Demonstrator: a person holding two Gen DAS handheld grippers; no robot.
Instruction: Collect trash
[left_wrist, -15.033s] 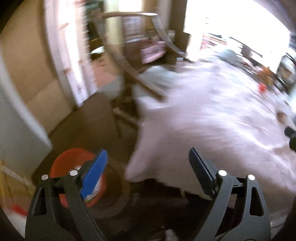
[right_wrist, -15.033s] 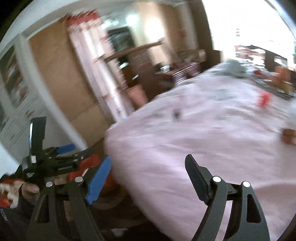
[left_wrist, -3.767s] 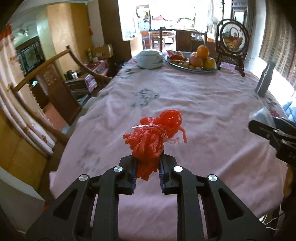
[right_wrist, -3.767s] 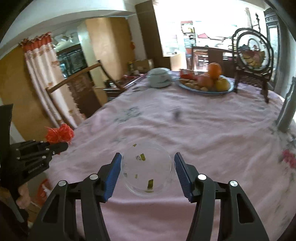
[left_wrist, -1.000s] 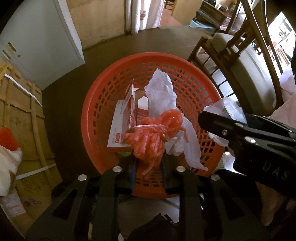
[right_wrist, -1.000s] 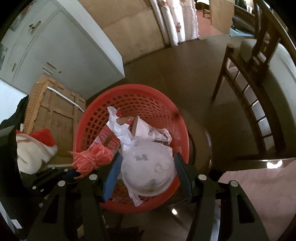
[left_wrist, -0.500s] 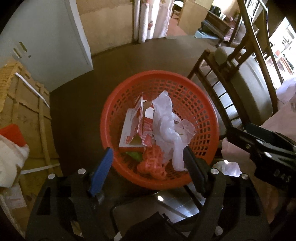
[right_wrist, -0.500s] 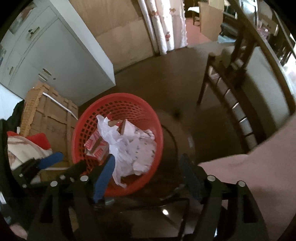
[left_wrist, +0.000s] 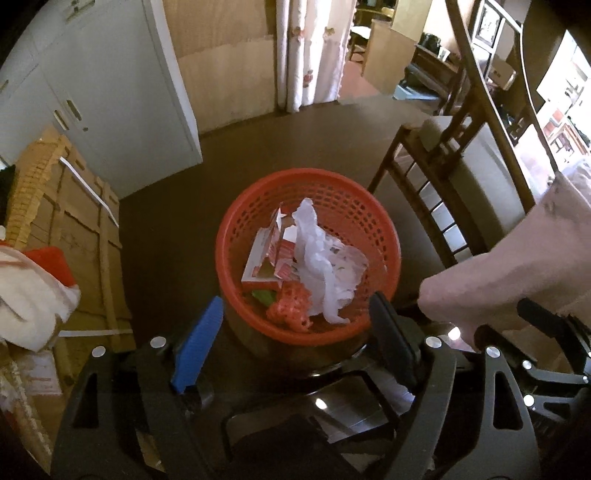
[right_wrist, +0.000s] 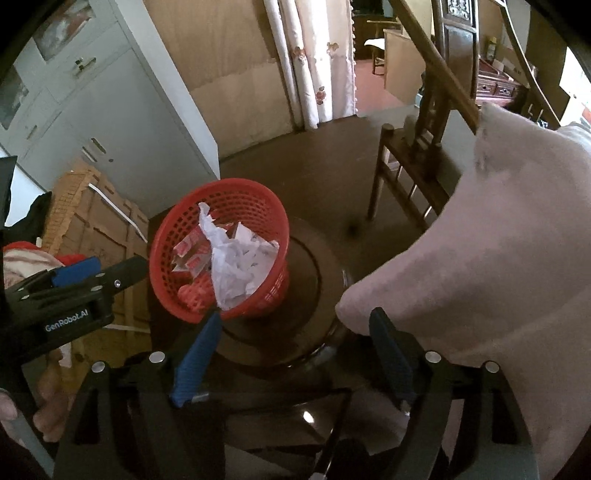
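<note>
A dark brown polished floor (left_wrist: 295, 140) fills the room. A pale grey metal cabinet (left_wrist: 110, 92) stands against a tan panelled wall (left_wrist: 229, 74), with flattened brown cardboard boxes (left_wrist: 74, 229) leaning beside it. White floral curtains (left_wrist: 310, 55) hang at a doorway. A dark wooden chair with a pale seat cushion (left_wrist: 461, 155) stands near a pink cloth-covered worktop (right_wrist: 498, 258). Daylight enters at right.

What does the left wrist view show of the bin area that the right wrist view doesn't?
Left wrist only: straight down into the red basket, with a green scrap beside the red carton.

Right wrist only: the left gripper from the side and the upper cabinet doors.

Both: white wrapper, orange netting, chair, tablecloth, cardboard box. The right gripper and the left have just been opening; nothing lies between their fingers.
</note>
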